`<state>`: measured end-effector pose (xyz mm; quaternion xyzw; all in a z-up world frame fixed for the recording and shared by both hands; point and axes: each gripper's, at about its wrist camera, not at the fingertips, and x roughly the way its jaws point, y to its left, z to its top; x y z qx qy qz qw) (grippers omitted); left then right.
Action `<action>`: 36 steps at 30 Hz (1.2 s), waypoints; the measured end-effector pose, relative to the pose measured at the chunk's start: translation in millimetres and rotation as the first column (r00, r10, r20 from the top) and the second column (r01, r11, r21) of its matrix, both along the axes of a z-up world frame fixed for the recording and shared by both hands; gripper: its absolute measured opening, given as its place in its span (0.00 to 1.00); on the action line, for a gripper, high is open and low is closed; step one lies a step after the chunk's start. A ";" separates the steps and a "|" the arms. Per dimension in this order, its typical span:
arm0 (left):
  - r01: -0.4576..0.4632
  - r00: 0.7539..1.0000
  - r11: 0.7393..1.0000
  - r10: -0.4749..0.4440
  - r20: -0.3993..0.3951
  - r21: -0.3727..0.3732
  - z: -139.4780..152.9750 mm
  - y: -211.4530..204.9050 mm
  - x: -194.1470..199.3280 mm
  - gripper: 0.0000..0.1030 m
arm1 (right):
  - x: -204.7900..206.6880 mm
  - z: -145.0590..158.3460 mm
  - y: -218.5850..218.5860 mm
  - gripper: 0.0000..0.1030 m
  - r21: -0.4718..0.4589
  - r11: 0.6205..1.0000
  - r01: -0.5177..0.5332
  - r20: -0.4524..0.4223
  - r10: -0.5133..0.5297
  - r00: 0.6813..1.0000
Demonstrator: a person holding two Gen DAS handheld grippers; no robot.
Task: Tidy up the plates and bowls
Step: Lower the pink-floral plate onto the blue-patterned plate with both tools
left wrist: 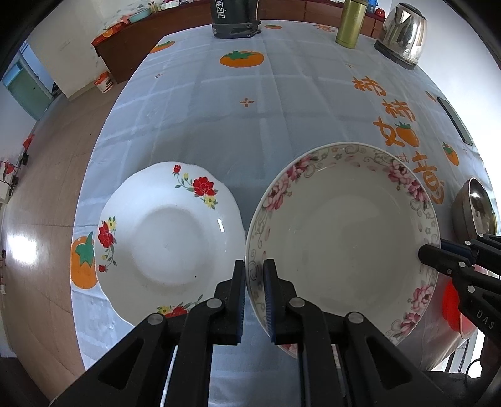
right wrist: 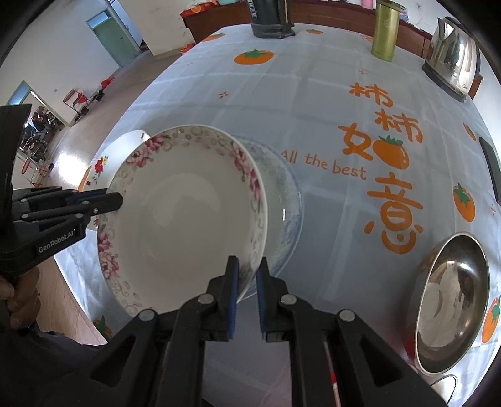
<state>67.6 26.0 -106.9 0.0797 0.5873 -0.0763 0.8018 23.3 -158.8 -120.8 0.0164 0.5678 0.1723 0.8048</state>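
Note:
A deep white plate with a pink flower rim (left wrist: 341, 238) (right wrist: 188, 219) is held tilted above the table by both grippers. My left gripper (left wrist: 254, 272) (right wrist: 116, 200) is shut on its left rim. On the opposite rim my right gripper (right wrist: 249, 269) (left wrist: 423, 254) is shut. A white plate with red flowers (left wrist: 169, 238) (right wrist: 99, 163) lies on the tablecloth just left of it. In the right wrist view a blue-patterned plate (right wrist: 289, 200) lies on the table, partly hidden behind the held plate.
A steel bowl (right wrist: 451, 300) (left wrist: 476, 209) sits near the table's right front. A steel kettle (left wrist: 404, 34), a gold flask (left wrist: 350, 22) and a dark appliance (left wrist: 233, 18) stand along the far edge. A dark phone (right wrist: 491, 166) lies at the right. A hand (right wrist: 18, 297) grips the left tool.

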 end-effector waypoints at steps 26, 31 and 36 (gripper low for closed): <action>0.022 0.999 1.000 -0.022 -0.032 -0.011 -15.7 -14.5 20.5 0.12 | 16.2 -10.4 -13.4 0.11 -0.023 0.999 0.049 -0.019 -0.049 0.999; 0.021 0.999 1.000 -0.021 -0.040 -0.013 -19.0 -14.7 22.6 0.12 | 18.0 -12.6 -13.3 0.11 -0.024 0.998 0.050 -0.025 -0.050 0.998; 0.021 0.999 1.000 -0.022 -0.045 -0.015 -20.4 -15.5 24.0 0.12 | 19.7 -14.3 -14.3 0.11 -0.024 0.998 0.053 -0.029 -0.053 0.998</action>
